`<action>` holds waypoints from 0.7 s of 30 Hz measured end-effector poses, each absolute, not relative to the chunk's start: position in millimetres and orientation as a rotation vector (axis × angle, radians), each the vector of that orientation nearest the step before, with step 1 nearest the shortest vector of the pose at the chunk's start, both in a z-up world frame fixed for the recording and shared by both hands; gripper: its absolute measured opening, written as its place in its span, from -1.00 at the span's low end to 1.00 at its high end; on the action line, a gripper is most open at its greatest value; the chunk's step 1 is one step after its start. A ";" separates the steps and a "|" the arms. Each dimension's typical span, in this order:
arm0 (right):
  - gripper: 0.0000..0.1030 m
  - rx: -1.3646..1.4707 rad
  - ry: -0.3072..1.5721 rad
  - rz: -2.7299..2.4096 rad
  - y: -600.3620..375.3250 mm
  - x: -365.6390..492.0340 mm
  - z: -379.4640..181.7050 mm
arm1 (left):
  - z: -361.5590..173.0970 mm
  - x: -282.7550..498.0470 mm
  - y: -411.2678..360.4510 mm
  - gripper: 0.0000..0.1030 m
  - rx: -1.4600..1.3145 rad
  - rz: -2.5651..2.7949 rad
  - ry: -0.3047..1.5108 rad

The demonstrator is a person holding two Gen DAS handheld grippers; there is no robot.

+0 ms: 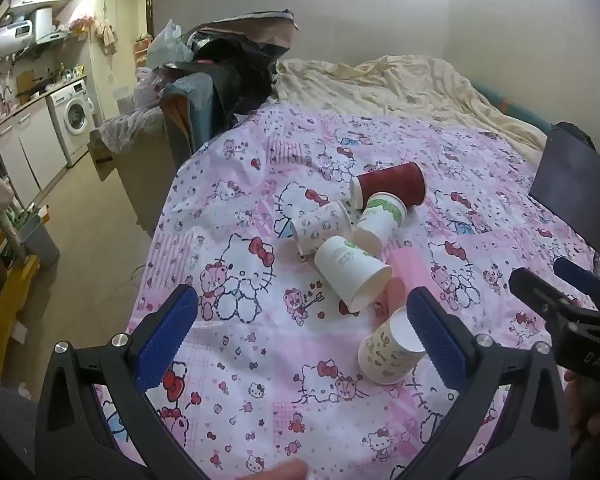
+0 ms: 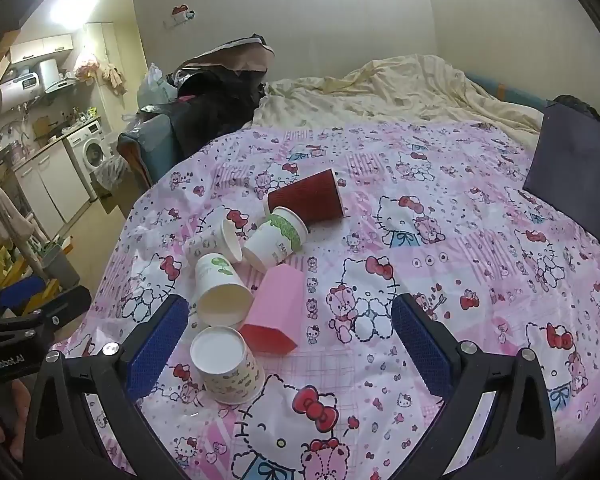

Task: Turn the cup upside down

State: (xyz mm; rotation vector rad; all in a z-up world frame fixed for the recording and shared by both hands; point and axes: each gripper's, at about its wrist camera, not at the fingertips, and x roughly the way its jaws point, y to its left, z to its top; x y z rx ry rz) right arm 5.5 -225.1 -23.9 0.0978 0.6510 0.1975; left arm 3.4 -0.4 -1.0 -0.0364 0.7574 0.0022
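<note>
Several paper cups lie on a pink Hello Kitty sheet (image 1: 260, 360). A cartoon-print cup (image 1: 388, 354) stands upside down, base up, nearest me; it also shows in the right wrist view (image 2: 230, 366). Beyond it lie a white green-print cup (image 1: 350, 272), a pink cup (image 2: 276, 312), a Hello Kitty cup (image 1: 320, 226), a green-band cup (image 1: 380, 218) and a dark red cup (image 1: 392, 188), all on their sides. My left gripper (image 1: 300, 332) is open and empty, its right finger beside the upside-down cup. My right gripper (image 2: 290, 340) is open and empty above the sheet.
A rumpled cream blanket (image 1: 400, 84) lies behind. A dark board (image 1: 576, 192) stands at the right. A pile of bags and clothes (image 1: 228, 72) sits at the bed's left corner. Floor, a grey bin (image 1: 40, 236) and a washing machine (image 1: 74, 120) are to the left.
</note>
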 end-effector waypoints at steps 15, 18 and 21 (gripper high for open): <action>1.00 0.091 0.657 0.195 -224.0 5.4 -25.0 | 0.7 -1.2 0.3 1.00 -0.029 0.016 0.720; 1.00 0.092 0.659 0.195 -223.8 5.2 -25.5 | 0.9 -1.2 0.6 1.00 -0.030 0.015 0.719; 1.00 0.092 0.658 0.194 -224.2 6.1 -24.3 | 0.6 -1.1 0.3 1.00 -0.025 0.015 0.718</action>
